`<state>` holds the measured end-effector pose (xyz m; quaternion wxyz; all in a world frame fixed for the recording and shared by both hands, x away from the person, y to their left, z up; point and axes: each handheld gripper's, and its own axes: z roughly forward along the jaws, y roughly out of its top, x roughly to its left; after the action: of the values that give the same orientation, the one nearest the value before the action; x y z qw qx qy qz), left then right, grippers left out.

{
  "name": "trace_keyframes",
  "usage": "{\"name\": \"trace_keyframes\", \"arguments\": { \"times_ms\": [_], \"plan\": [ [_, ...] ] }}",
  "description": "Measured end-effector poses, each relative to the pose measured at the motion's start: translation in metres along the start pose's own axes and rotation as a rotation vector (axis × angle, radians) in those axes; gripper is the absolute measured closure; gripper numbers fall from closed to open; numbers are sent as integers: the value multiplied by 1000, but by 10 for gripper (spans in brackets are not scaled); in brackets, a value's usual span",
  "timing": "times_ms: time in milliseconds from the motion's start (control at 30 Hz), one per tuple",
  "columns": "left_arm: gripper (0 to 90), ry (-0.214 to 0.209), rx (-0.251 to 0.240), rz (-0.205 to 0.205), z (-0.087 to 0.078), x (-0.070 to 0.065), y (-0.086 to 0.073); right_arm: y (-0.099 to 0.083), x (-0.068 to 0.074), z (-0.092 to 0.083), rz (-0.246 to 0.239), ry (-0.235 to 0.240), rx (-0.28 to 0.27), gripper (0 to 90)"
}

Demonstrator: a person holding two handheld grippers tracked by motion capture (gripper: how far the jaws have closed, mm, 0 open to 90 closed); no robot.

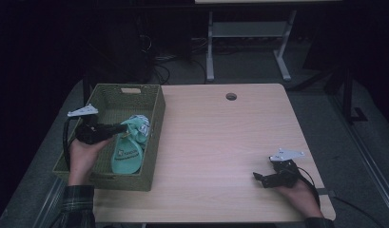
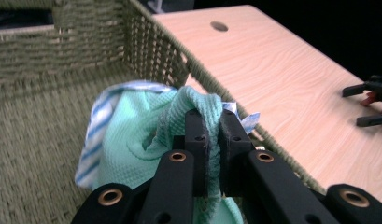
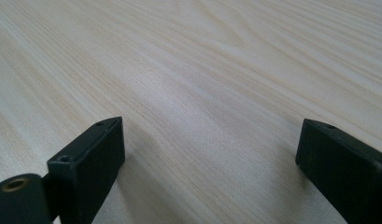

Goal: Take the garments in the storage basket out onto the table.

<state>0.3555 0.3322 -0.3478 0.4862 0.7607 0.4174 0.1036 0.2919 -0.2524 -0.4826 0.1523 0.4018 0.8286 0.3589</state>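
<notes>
A mint-green cloth [image 1: 127,151] hangs inside the olive woven basket [image 1: 154,137] at the table's left edge. My left gripper [image 1: 121,128] is shut on a fold of that cloth [image 2: 132,140], with its jaws pinching the fabric near the basket's right wall [image 2: 165,56]. A blue-and-white striped cloth [image 2: 97,126] lies bunched under and behind the green one. My right gripper [image 1: 258,178] rests low over the bare table near the front right corner, held in a hand, jaws wide apart with nothing between them [image 3: 209,154].
The light wooden table [image 1: 220,137] has a round cable hole [image 1: 231,96] near its far edge. A desk frame [image 1: 249,38] and cables stand on the dark floor behind. The basket overhangs the table's left side.
</notes>
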Motion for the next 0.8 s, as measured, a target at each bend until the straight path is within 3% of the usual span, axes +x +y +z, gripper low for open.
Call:
{"name": "trace_keyframes", "arguments": {
  "times_ms": [300, 800],
  "plan": [
    [837, -11, -42, 23, -10, -4, 15, 0, 0, 0, -1, -1, 0, 77],
    [837, -60, -73, 18, -24, -10, 33, 0, 0, 0, 6, -2, 0, 77]
  ]
}}
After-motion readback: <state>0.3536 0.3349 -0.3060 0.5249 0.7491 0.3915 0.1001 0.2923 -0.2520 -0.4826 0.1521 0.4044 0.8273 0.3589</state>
